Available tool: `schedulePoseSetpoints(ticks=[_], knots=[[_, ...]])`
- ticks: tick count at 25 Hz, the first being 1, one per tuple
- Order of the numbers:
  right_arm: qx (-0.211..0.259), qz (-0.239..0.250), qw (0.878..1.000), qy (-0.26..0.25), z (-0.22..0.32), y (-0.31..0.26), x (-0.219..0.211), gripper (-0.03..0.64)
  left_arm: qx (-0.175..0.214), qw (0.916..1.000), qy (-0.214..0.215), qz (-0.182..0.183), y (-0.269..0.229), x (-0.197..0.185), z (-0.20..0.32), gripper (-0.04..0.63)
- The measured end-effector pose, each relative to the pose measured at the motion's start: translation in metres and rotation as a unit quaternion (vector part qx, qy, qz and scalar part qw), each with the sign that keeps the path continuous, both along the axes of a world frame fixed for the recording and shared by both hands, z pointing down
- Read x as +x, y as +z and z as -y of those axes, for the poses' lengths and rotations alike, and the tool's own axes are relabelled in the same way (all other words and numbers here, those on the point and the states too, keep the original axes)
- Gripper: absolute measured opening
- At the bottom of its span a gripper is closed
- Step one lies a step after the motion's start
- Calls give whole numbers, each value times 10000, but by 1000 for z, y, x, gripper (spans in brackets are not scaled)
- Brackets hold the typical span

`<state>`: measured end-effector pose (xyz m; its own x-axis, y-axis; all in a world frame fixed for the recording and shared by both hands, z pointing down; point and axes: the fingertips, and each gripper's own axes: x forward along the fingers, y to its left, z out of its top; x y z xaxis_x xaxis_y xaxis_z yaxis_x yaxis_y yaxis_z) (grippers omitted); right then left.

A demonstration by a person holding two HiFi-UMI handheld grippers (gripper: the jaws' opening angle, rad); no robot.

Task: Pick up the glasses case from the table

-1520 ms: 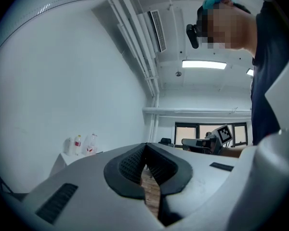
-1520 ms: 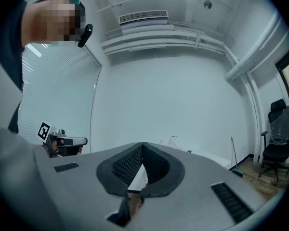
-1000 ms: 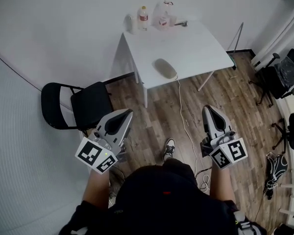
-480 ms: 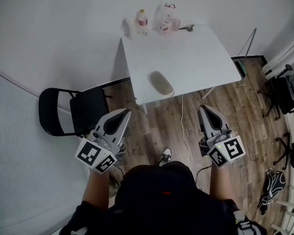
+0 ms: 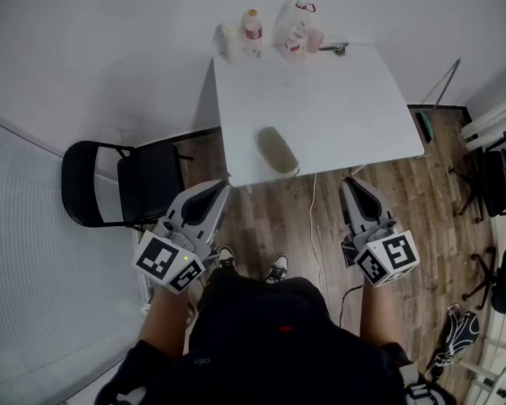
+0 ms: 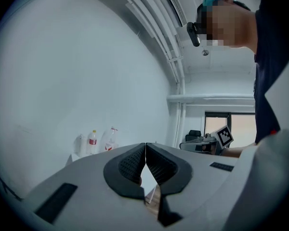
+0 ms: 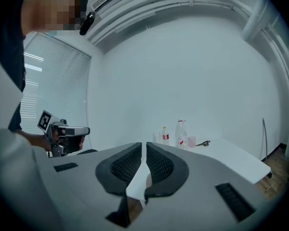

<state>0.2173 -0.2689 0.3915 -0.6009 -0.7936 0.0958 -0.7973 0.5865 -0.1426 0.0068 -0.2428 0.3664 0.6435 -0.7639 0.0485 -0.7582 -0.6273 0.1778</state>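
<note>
Smooth oval glasses case (image 5: 278,149), white table (image 5: 346,108)

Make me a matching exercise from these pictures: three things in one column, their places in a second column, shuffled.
Things
1. beige oval glasses case
2. black folding chair
3. clear plastic bottle with a red label

Places
A. far edge of the white table, by the wall
B. on the wooden floor, left of the table
C. near edge of the table, lying alone

Pairs: 1-C, 2-B, 3-A
</note>
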Motion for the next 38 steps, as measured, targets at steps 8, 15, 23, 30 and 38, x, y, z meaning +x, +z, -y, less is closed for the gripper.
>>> schedulePoseSetpoints(ticks=[8, 15, 23, 30, 38], knots=[[-413, -373, 9984, -120, 25, 28, -50, 198, -45, 9994, 279, -187, 16, -31, 39, 23], [-839, -1112, 9896, -368, 73, 79, -100, 326, -289, 9991, 291, -111, 37, -74, 57, 23], [-1584, -2184, 9603, -713, 139, 176, -141, 371, -560, 9983, 88, -124, 65, -117, 57, 23], [-2514, -2981, 9172, -811, 172, 280, -150, 390, -669, 9977, -19, -115, 79, -132, 58, 23], [-3058, -3531, 8798, -883, 186, 344, -148, 399, -876, 9958, -227, -107, 96, -150, 52, 23]])
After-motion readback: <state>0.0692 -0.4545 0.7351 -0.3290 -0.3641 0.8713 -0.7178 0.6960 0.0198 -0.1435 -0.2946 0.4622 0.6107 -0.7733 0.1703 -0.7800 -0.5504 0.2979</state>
